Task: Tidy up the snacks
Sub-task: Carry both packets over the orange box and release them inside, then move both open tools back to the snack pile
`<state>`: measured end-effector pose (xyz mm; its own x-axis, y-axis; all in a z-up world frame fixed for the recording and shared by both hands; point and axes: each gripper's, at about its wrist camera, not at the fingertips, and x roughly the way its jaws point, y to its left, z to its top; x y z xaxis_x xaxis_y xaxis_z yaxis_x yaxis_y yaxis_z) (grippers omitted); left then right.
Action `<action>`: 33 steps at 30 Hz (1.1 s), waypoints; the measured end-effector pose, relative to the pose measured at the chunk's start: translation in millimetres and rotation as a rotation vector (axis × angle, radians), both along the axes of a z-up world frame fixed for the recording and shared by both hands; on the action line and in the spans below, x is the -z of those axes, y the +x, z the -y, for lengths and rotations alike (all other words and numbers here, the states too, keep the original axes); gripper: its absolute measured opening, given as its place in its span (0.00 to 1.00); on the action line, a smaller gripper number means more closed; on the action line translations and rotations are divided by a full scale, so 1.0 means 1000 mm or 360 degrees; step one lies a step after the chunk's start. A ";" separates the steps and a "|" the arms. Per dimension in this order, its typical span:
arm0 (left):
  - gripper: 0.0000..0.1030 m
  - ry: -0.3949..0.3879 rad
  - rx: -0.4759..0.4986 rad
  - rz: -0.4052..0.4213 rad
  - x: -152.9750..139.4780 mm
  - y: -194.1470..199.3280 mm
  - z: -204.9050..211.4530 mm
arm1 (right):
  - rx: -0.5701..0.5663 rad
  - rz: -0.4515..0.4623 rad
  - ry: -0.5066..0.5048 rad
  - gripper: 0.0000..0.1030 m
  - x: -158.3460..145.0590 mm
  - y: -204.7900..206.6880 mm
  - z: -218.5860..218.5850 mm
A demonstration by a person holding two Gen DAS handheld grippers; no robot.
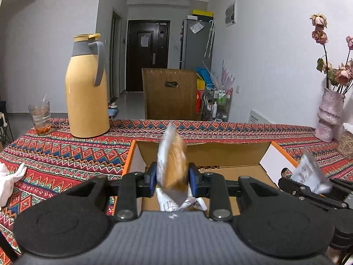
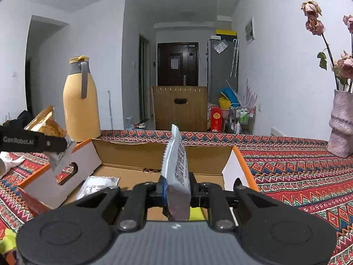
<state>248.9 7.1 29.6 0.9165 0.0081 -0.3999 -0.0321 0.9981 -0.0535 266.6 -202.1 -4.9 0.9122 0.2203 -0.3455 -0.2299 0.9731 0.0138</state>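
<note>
Left tool [image 1: 172,177] is clenched on a bread pack [image 1: 174,165], blue pads squeezing its lower half, the top sticking up and leaning away. Right tool [image 2: 175,186] is clenched on a white pack [image 2: 177,176], gripped near the bottom seam, standing nearly upright. Both hang over the near part of the open box [image 2: 158,150] on the worktop [image 2: 297,165].

One pack [image 2: 97,186] is already flat on the box floor, left side. My read: both tools are at the drop step, neither pack released yet.

Risks from here:
- Left pack sits right over the one already inside. Dropped from here it lands on top, likely askew, instead of beside it.
- Both packs are held by one end. On release they will probably tip and fall flat in an unplanned direction, or lean on the wall.
- Left flap [image 2: 64,172] folds outward with a hand slot. A tool swinging low on that side could catch it and drag the box across the cloth.
- The tools are close together. Opening both at once over the same area risks a knock.
- Bread is soft, and the pads already dent it. More squeeze will likely crush it.

Flask [image 1: 87,88] and glass [image 1: 40,118] are well apart from the box, so low risk there.
</note>
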 end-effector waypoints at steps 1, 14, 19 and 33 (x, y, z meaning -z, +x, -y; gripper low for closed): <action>0.37 -0.0005 0.0009 0.0011 0.000 -0.002 -0.001 | 0.0001 -0.0004 -0.0002 0.19 0.000 0.000 -0.001; 1.00 -0.0043 -0.0089 0.0137 -0.012 -0.017 -0.005 | 0.0091 0.0075 0.0094 1.00 -0.009 -0.011 0.014; 1.00 -0.0046 -0.0096 0.0126 -0.010 -0.016 -0.006 | 0.0073 0.0086 0.0090 1.00 -0.011 -0.013 0.012; 1.00 -0.0106 -0.0088 0.0185 -0.042 -0.046 -0.012 | 0.0056 0.0157 0.0056 1.00 -0.035 -0.035 0.010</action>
